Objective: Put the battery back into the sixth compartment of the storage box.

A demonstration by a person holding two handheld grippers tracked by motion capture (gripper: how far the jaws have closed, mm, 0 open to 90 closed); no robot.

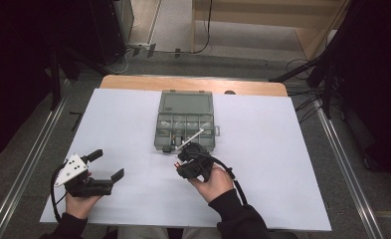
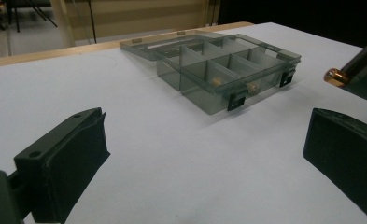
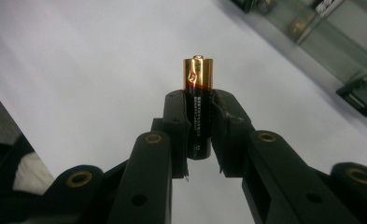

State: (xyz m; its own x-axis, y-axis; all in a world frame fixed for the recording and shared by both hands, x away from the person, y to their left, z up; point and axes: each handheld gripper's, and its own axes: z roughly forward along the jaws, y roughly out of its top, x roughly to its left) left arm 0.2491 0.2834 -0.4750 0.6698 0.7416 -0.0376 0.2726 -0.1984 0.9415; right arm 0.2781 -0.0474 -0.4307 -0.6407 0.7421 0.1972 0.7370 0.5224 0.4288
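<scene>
Two grippers here, both matte black plastic. The left gripper (image 1: 106, 167) sits well off to the near left of the organizer box (image 1: 185, 121), jaws spread wide with nothing between them. The right gripper (image 3: 200, 126), just in front of the box, is clamped on one cylindrical battery (image 3: 198, 93), copper-topped with a black body. The one box is smoky clear plastic, lid flipped open, with two black latches and several compartments.

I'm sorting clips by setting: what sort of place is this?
Probably a lab or recording workspace: a white-topped table between dark curtains, cables on the floor, and a hand-held right gripper clamping a battery near a compartment box.
</scene>
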